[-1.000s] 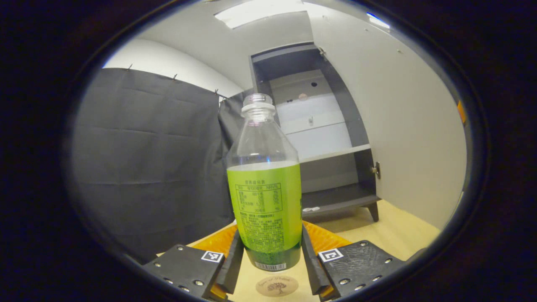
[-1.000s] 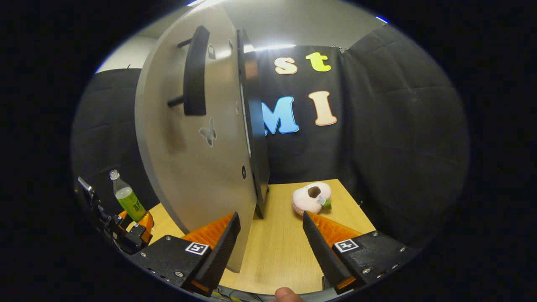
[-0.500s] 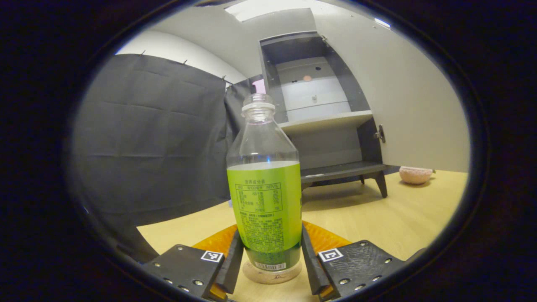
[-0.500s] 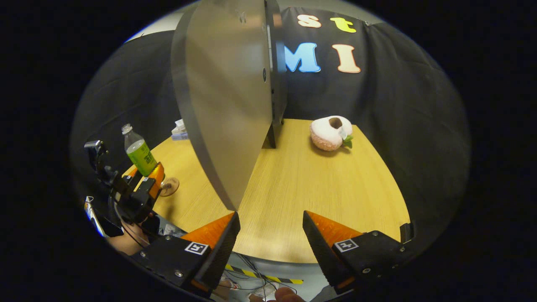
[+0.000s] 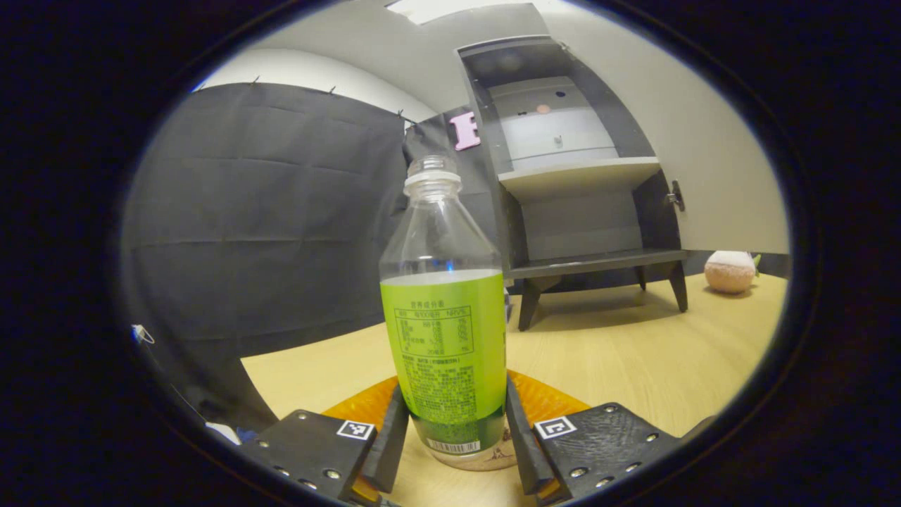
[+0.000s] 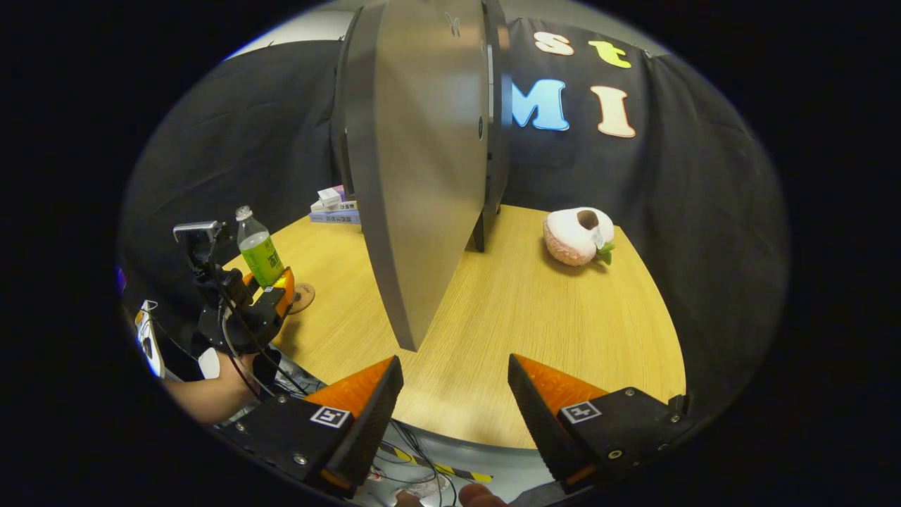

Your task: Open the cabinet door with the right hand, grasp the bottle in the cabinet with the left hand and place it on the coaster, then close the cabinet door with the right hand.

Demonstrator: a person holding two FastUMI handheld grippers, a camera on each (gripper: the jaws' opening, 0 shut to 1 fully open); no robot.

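Note:
A clear bottle (image 5: 443,317) with a green label and no cap stands upright between my left gripper's (image 5: 454,398) fingers, which are shut on its lower half. A round cork coaster (image 5: 496,459) peeks out under the bottle's base; I cannot tell whether the base touches it. The right gripper view has the bottle (image 6: 257,248), the left gripper (image 6: 271,290) and the coaster (image 6: 304,296) at the table's left. The grey cabinet (image 5: 584,211) stands open, its door (image 6: 422,176) swung wide. My right gripper (image 6: 454,405) is open and holds nothing, near the table's front edge, short of the door.
A pink plush toy (image 6: 577,236) lies on the wooden table (image 6: 535,331) to the right of the door. A small stack of books (image 6: 334,209) sits behind the cabinet's left side. A person's forearm (image 6: 204,391) holds the left gripper. Cables hang below the table's edge.
My left gripper carried the bottle away from the cabinet and down until the coaster came under its base. My right gripper pulled back from the door towards the table's front edge.

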